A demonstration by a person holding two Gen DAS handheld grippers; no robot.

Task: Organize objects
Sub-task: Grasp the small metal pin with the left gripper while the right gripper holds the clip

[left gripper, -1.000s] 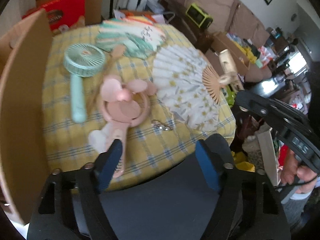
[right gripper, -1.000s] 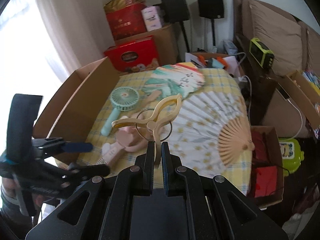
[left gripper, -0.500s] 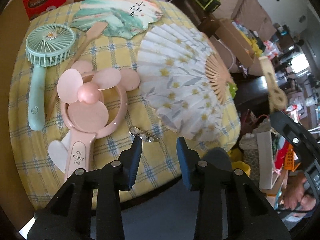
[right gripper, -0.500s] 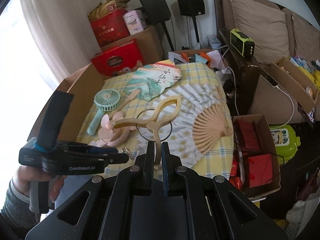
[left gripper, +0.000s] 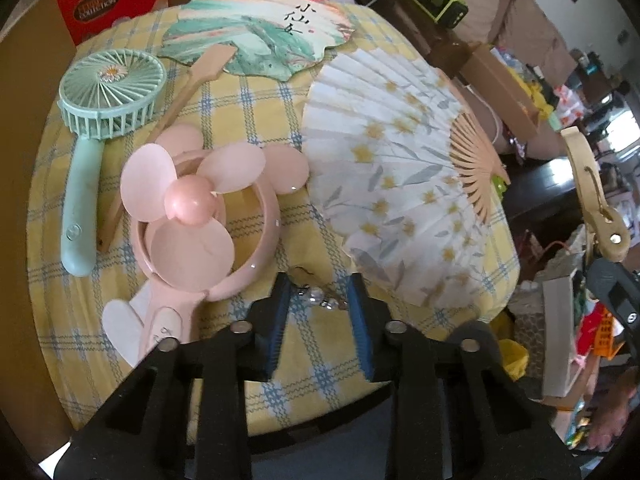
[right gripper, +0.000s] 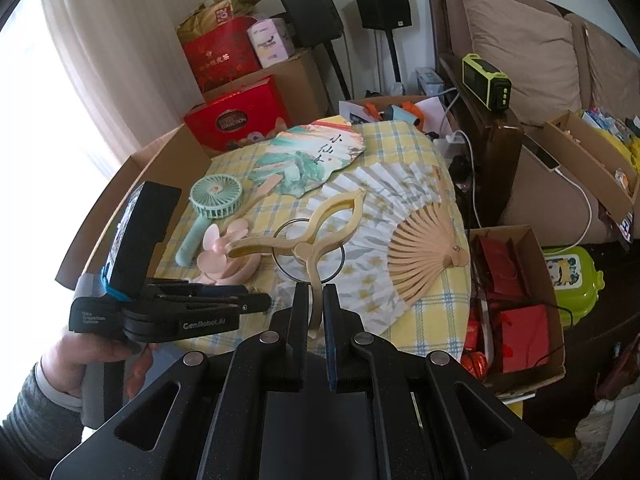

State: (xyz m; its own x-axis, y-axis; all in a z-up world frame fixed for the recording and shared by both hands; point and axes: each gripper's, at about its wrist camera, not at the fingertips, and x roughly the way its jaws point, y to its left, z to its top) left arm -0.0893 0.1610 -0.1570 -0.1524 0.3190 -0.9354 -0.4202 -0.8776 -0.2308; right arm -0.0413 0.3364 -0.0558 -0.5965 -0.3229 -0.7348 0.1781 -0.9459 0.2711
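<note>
Closing on a small trinket at the near table edge.

Left gripper (left gripper: 320,300) pointing steeply down, jaws narrowing around a little metal-and-pearl charm (left gripper: 316,294) lying between the blue pads (left gripper: 280,312), long axis running jaw to jaw; contact not yet certain. Just left of the jaws, a pink hand fan (left gripper: 192,224). Right gripper (right gripper: 316,316) further off, clamped on the handle of a beige plastic clip (right gripper: 308,236) with a wire ring.

I see 2 black speakers (right gripper: 344,8) on stands by the wall, red gift boxes (right gripper: 236,114) beside them, a brown sofa (right gripper: 520,52), a lime-green radio (right gripper: 486,82) on its arm
</note>
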